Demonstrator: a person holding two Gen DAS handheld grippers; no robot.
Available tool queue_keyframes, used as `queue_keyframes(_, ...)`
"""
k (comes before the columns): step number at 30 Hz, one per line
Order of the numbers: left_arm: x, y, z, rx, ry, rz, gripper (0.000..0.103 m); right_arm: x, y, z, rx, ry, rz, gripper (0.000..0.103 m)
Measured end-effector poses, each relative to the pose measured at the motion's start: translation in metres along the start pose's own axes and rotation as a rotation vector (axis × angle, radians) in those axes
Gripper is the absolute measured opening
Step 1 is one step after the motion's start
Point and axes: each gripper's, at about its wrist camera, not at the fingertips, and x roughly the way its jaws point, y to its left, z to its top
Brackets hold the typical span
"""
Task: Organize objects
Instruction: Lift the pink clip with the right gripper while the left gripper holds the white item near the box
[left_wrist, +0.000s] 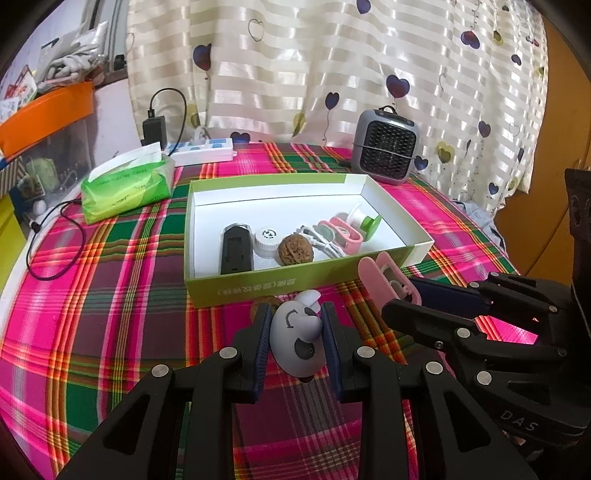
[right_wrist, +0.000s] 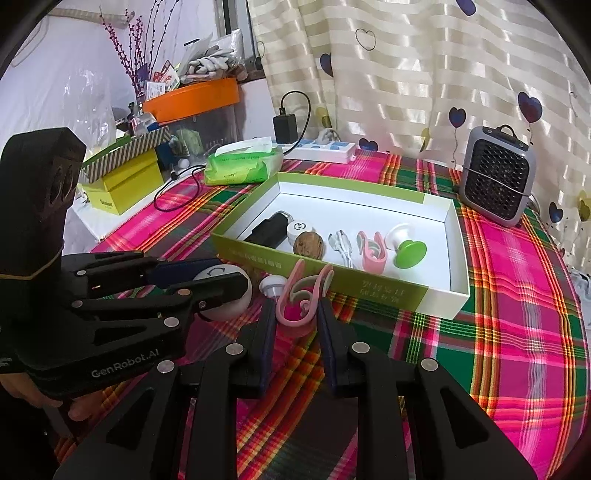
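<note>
Two tools work side by side just in front of one open green-and-white box (left_wrist: 236, 291) on the plaid-covered surface (left_wrist: 110, 295). The left tool (left_wrist: 295, 328) is clenched on one white rounded gadget (left_wrist: 295, 339) with a curved arrow on top, its blue pads pressing both sides. The right tool (right_wrist: 295, 314) is clamped on one pink clip (right_wrist: 299, 299), a looped piece whose two prongs stand up toward the box wall; the same clip shows in the left view at the tip of that tool (left_wrist: 384, 280). Between the two held things, against the box's near wall, stands one small white knob-like piece (right_wrist: 271, 285); what it is cannot be told. Inside the box lie six things in a row along the near side: one black flat device (left_wrist: 237, 249), one white round cap (left_wrist: 266, 242), one walnut (left_wrist: 295, 251), one white cable (left_wrist: 317, 240), one second pink clip (left_wrist: 345, 232), and one spool with a white end and a green end (left_wrist: 365, 219). Beyond the box the surface carries one green tissue pack (left_wrist: 125, 184), one white power strip (left_wrist: 201, 149) with one black charger (left_wrist: 153, 129) plugged in, and one small grey fan heater (left_wrist: 386, 151). A striped curtain (left_wrist: 332, 74) with heart shapes hangs behind. A person's fingers (right_wrist: 79, 410) show under the left tool's handle.
</note>
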Motion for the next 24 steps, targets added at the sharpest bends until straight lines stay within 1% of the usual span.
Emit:
queue_keyframes(9, 0.0, -0.002, 0.002, 0.002, 0.0, 0.001, 0.025, -0.007, -0.003, 0.005, 0.008, -0.023, -0.006, 0.023)
queue_keyframes(24, -0.007, -0.012, 0.015, 0.015, -0.014, 0.005, 0.025, -0.015, -0.005, 0.013, 0.013, -0.042, -0.017, 0.023)
